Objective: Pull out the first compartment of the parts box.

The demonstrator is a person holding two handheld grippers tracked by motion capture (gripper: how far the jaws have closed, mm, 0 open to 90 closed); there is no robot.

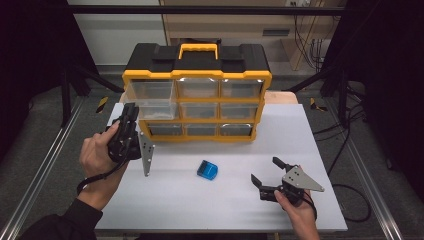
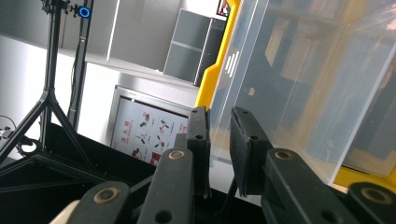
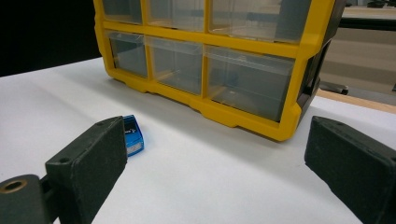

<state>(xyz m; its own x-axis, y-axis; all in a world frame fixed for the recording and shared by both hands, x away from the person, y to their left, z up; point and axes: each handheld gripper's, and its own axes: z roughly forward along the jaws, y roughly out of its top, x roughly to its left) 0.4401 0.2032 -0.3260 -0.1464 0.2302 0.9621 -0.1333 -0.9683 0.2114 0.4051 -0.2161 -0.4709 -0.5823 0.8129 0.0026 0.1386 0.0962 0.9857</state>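
Note:
A yellow and black drawer cabinet [image 1: 197,75] with clear drawers stands at the back of the white table [image 1: 220,200]. Its middle-left clear drawer [image 1: 156,110] sticks out a little. My left gripper [image 1: 131,111] is at that drawer's left corner. In the left gripper view the jaws are nearly together [image 2: 218,116], with the clear drawer's edge [image 2: 261,70] running between them. A small blue box [image 1: 206,170] lies on the table in front of the cabinet. My right gripper [image 1: 264,170] rests open to its right, holding nothing; the blue box [image 3: 133,135] sits beside its left jaw, apart from it.
A wooden board [image 1: 282,96] shows behind the cabinet's right side. Black stands and cables [image 1: 345,100] flank the table on the floor. The table's front edge [image 1: 220,229] is near the person's hands.

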